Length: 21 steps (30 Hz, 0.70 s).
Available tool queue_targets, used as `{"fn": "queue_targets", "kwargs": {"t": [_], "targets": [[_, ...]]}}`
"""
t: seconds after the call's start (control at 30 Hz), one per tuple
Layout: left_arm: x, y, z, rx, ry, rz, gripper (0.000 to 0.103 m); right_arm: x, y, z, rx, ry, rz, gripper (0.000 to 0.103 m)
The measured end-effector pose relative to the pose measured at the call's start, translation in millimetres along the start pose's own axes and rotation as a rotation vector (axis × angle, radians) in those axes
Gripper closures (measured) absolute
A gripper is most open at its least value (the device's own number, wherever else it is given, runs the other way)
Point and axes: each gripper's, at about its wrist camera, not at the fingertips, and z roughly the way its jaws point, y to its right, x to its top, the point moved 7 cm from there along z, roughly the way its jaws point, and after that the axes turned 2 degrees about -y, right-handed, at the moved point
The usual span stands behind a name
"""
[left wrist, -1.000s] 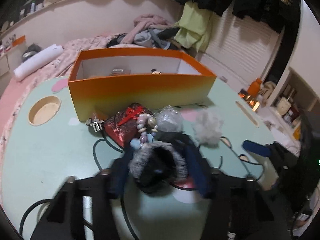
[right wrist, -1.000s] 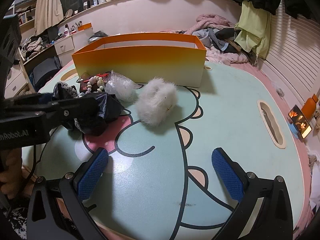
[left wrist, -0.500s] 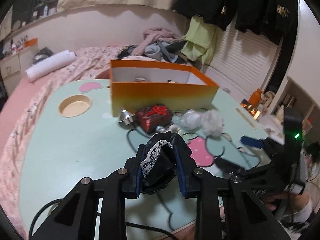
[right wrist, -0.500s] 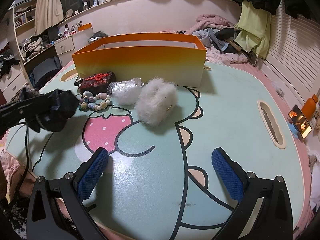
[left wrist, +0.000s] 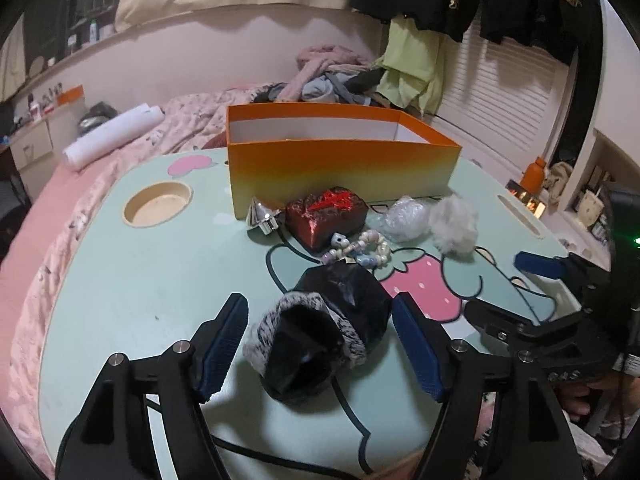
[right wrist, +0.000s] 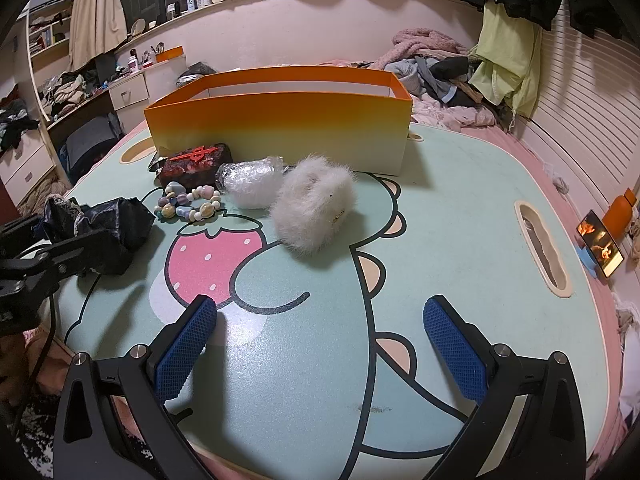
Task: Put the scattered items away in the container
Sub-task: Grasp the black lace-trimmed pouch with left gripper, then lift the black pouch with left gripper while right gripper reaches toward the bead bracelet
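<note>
Left gripper [left wrist: 320,340] is opening, dropping the black pouch [left wrist: 326,332] it was clenching a moment ago back on the table [left wrist: 120,280], short of the orange box [left wrist: 340,168] at twelve o'clock; right gripper [right wrist: 320,344] is idling open, empty.

Left claw [left wrist: 320,344] opening, pads clear of black fur-trimmed pouch [left wrist: 324,332] lying between them on counter [left wrist: 120,280]. Bead bracelet [left wrist: 360,250], red box [left wrist: 326,220], white pompom [left wrist: 454,226] sitting before orange container [left wrist: 340,176].

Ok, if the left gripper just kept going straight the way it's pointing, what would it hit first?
Most likely the black pouch, lying between the opening fingers of the left gripper, untouched by them. The bead bracelet lies behind it, though depth is hard to judge.
</note>
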Motion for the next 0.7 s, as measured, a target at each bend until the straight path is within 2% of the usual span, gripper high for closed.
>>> {"fn": "queue_targets", "kwargs": {"t": [0.07,0.1,0.13,0.23,0.47,0.6,0.7], "targets": [[-1.3,-0.3,7.5,0.016,-0.02,0.003,0.03,-0.1,0.0,0.0,0.0,0.0,0.0,0.0],[-2.6,-0.1,10.4,0.01,-0.031,0.001,0.036,-0.1,-0.1,0.0,0.0,0.0,0.0,0.0],[-3.9,-0.1,11.8,-0.004,-0.037,-0.004,0.061,-0.2,0.0,0.1,0.0,0.0,0.0,0.0],[-4.7,-4.2,8.3,-0.015,-0.019,-0.021,0.069,-0.3,-0.4,-0.2,0.0,0.002,-0.001,0.0],[-9.5,-8.5,2.2,0.03,0.02,-0.042,0.069,2.0,-1.2,-0.7,0.001,0.003,0.0,0.0],[-10.9,-26.6,-2.0,0.043,0.043,-0.13,0.069,3.9,-4.0,-2.7,0.005,0.01,0.0,0.001],[-12.3,-39.6,-5.8,0.045,0.061,-0.187,0.07,6.4,-16.4,-8.8,0.099,0.045,-0.03,0.014]]}}
